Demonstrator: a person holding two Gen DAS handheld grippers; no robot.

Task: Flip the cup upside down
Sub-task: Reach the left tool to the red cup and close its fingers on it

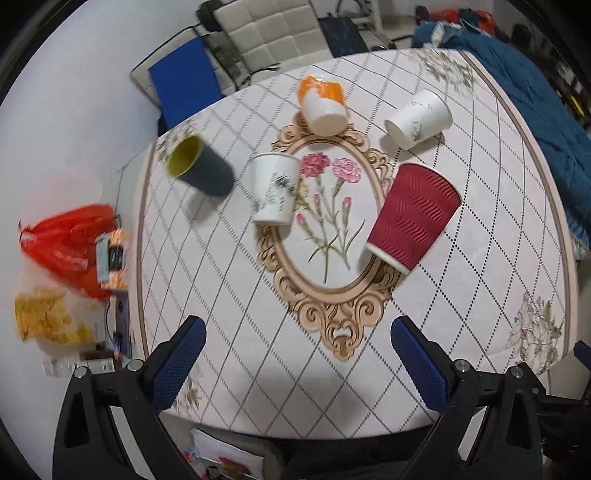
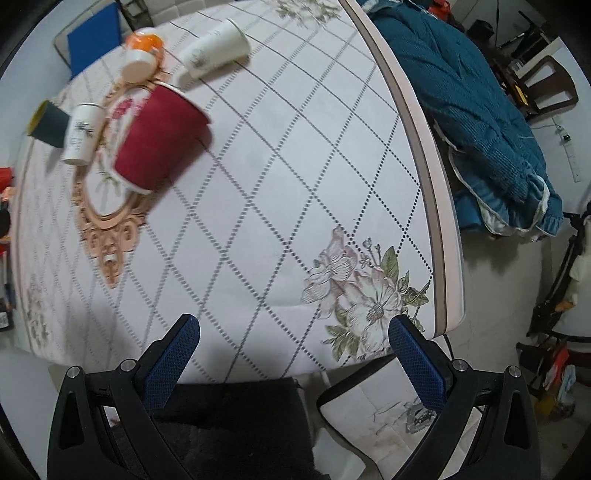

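Several cups stand on the patterned tablecloth [image 1: 236, 280]. A red ribbed cup [image 1: 413, 214] stands rim down right of centre; it also shows in the right wrist view [image 2: 159, 140]. A white printed cup [image 1: 275, 188] stands rim down at centre. A dark grey cup with a yellow inside [image 1: 199, 164] stands mouth up at the left. An orange-and-white cup [image 1: 323, 105] and a white cup [image 1: 419, 120] stand at the back. My left gripper [image 1: 297, 332] is open and empty above the near table edge. My right gripper [image 2: 293, 330] is open and empty, well right of the cups.
A blue quilt [image 2: 480, 122] lies beyond the table's right edge [image 2: 443, 229]. A red bag [image 1: 70, 240] and snack packets [image 1: 48, 317] lie on the floor at the left. A white chair [image 1: 266, 33] and a blue board [image 1: 184, 85] stand behind the table.
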